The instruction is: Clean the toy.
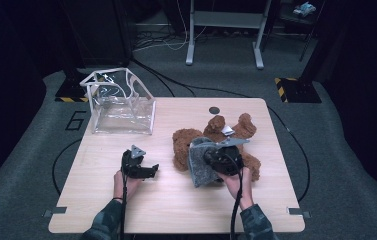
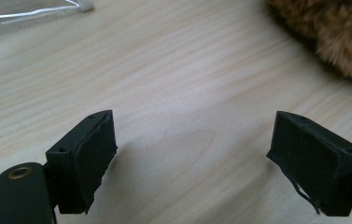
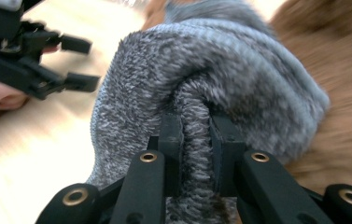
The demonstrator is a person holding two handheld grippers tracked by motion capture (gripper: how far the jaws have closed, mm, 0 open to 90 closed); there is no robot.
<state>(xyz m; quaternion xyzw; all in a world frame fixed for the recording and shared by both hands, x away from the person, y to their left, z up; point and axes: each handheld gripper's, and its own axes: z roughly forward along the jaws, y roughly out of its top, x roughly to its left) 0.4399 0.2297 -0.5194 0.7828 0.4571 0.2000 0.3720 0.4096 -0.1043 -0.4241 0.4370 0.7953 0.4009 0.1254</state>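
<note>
A brown plush teddy bear (image 1: 236, 131) lies on the right half of the wooden table (image 1: 176, 200). A grey knitted hat (image 1: 199, 162) hangs in front of the bear, and my right gripper (image 1: 215, 159) is shut on a fold of it. In the right gripper view the jaws pinch the hat's grey ribbed edge (image 3: 197, 140) with the bear's fur (image 3: 341, 93) behind. My left gripper (image 1: 148, 170) rests low over the table left of the bear, open with nothing between its pads (image 2: 94, 154). The left gripper (image 3: 47, 60) also appears at the upper left of the right gripper view.
A clear plastic bag with white trim (image 1: 121, 102) stands upright at the table's back left corner. A small dark round mark (image 1: 214, 110) sits near the back edge. A metal frame stand (image 1: 226, 30) is on the floor beyond the table.
</note>
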